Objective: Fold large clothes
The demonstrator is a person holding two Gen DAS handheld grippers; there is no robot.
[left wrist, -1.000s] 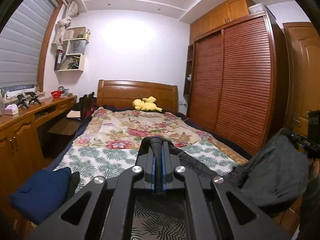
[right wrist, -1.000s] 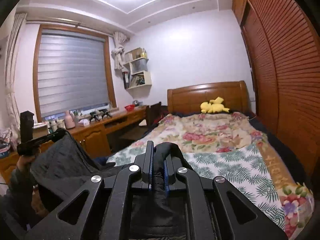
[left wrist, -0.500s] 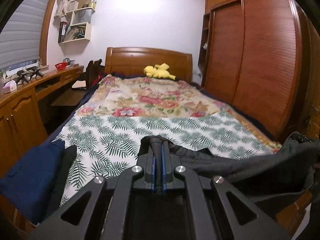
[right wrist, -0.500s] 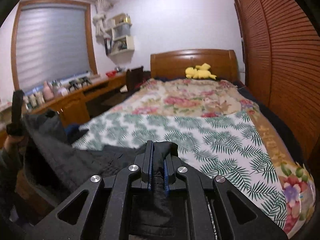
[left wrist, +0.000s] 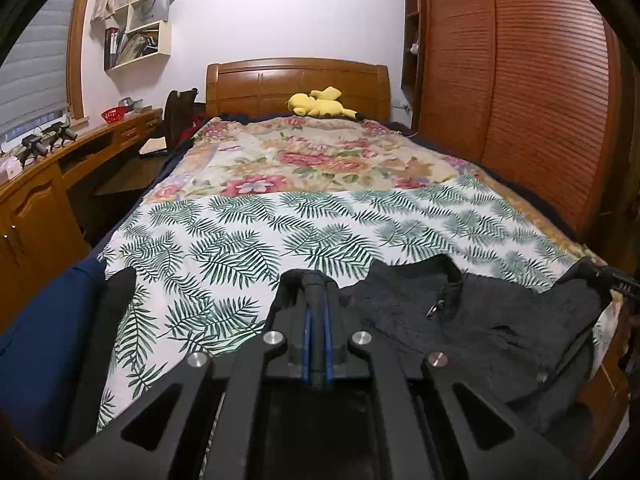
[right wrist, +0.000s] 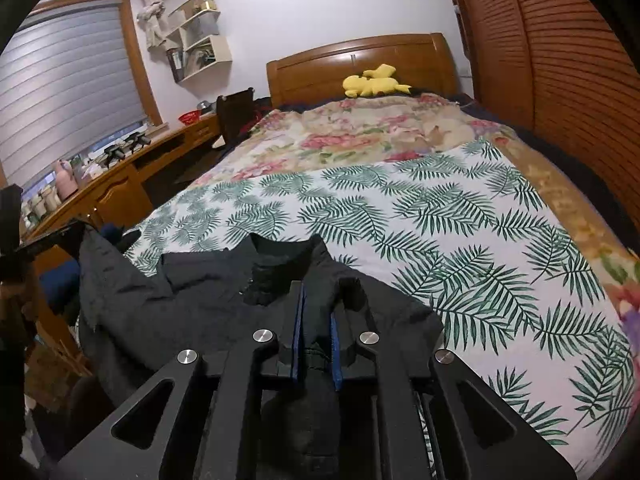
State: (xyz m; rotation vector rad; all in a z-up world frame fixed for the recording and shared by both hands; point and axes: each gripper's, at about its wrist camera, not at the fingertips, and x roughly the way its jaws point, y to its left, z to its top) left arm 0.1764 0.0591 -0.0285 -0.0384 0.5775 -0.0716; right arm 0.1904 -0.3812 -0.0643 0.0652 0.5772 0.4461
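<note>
A black jacket (right wrist: 192,300) is held stretched across the foot of the bed (left wrist: 320,216), one edge pinched in the left claw (left wrist: 316,308), the other in the right claw (right wrist: 316,320). Its long axis runs between the claws, collar pointing toward the headboard (left wrist: 298,84).

Both views evenly lit from overhead indoor light. Bright glare washes the far wall (left wrist: 288,12); sheen on the headboard (right wrist: 360,56). Strong fisheye curvature bends the wardrobe (left wrist: 540,100); corners vignette black. The black garment (right wrist: 192,300) loses detail. Focus sharp, mild grain.
</note>
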